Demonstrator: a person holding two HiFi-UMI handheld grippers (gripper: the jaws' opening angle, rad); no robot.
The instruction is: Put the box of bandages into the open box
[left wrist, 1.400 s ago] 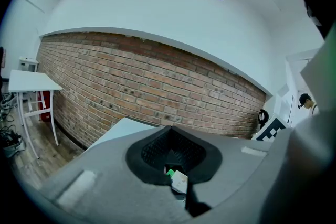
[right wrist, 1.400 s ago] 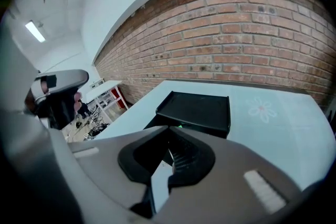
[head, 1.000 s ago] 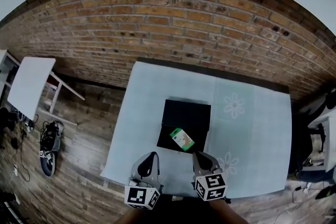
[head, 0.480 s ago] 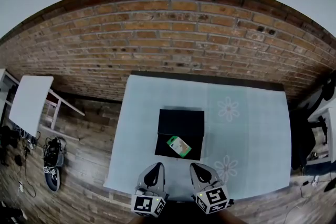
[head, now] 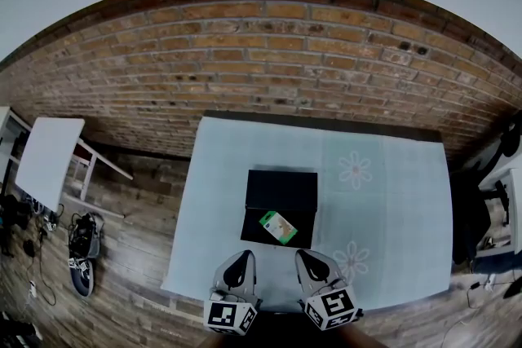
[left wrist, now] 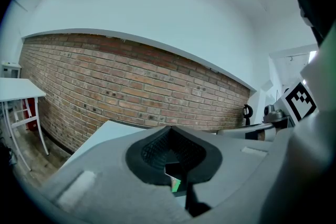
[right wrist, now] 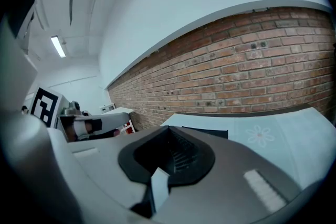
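The black open box (head: 281,193) sits in the middle of the light blue table (head: 391,200). The green and white box of bandages (head: 278,226) lies flat inside it, near its front right corner. Both grippers hover at the table's near edge, short of the black box and apart from it. My left gripper (head: 239,260) is shut with nothing held; a sliver of the green box (left wrist: 176,184) shows past its jaws (left wrist: 172,157). My right gripper (head: 307,258) is shut and empty too, and the black box (right wrist: 207,132) shows beyond its jaws (right wrist: 170,152).
A brick wall (head: 269,53) runs behind the table. A small white table (head: 47,149) stands at the left, with shoes and cables (head: 79,244) on the wood floor. Dark furniture (head: 489,208) stands at the right edge.
Both grippers have drawn back from the black box toward the table's near edge, the right one rising. The box of bandages has stayed where it lies in the black box.
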